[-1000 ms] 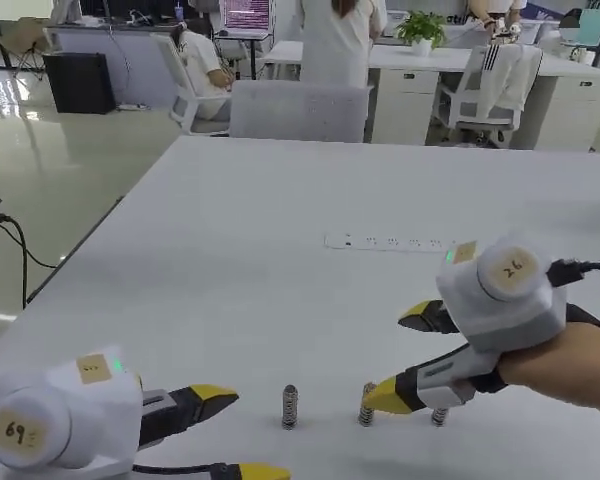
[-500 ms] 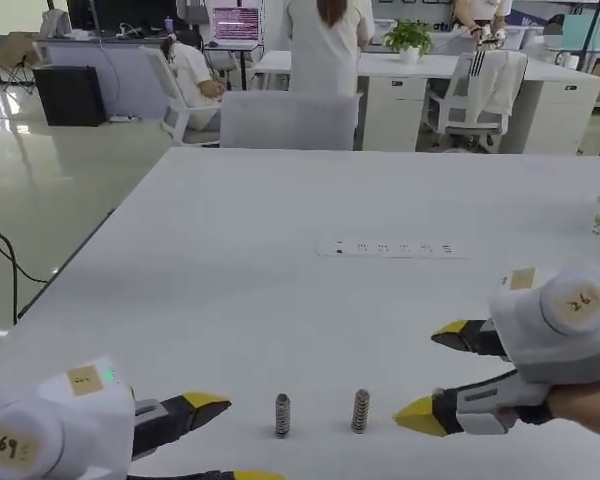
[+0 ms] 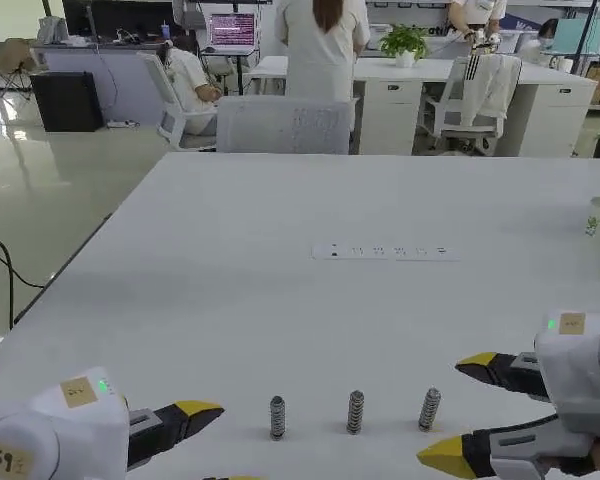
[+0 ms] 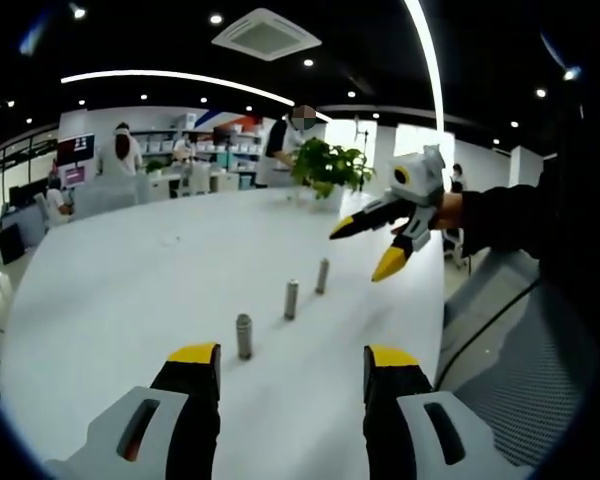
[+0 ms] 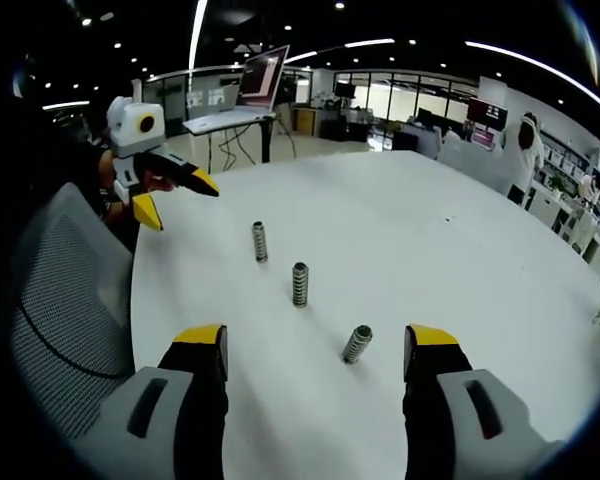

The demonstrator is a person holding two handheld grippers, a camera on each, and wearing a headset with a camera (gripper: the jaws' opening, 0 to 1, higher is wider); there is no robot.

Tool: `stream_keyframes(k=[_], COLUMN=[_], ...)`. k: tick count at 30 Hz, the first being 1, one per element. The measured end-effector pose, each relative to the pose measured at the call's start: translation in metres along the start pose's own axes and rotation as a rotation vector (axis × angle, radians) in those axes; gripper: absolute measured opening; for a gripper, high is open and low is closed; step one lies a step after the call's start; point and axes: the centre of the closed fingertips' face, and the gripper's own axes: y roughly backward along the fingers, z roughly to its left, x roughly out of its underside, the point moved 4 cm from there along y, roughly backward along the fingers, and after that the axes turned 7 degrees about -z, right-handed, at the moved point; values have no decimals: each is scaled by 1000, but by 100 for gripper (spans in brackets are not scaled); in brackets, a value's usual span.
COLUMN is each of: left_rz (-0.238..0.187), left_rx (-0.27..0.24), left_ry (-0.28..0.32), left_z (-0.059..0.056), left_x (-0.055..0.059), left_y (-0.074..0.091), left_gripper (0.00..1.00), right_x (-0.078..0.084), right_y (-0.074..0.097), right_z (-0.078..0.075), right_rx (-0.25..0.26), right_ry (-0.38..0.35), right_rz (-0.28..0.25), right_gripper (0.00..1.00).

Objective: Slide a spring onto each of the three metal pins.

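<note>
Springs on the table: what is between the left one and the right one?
The middle spring stands between the left spring and the right spring, seen in the head view.

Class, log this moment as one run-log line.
three grey metal coil springs: upright, in row | left gripper: open, empty | right gripper: open, empty

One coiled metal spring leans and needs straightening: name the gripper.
Right. The open, empty right gripper has the leaning coiled metal spring just ahead of its jaws; the left gripper faces the row's opposite end.
</note>
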Motion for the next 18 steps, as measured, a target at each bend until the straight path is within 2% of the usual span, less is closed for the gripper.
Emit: stream_keyframes(k=[6, 18], left_rz=[7, 3], left_rx=[-5, -17], left_ry=[3, 7], left_z=[0, 0], left_x=[3, 6], left_y=[-1, -6], left_gripper=[53, 55], right_x=[1, 10], right_y=[0, -1], right_z=[1, 1], right_rx=[10, 13], right_ry=[-11, -33], right_rz=[-35, -51], right_gripper=[72, 75])
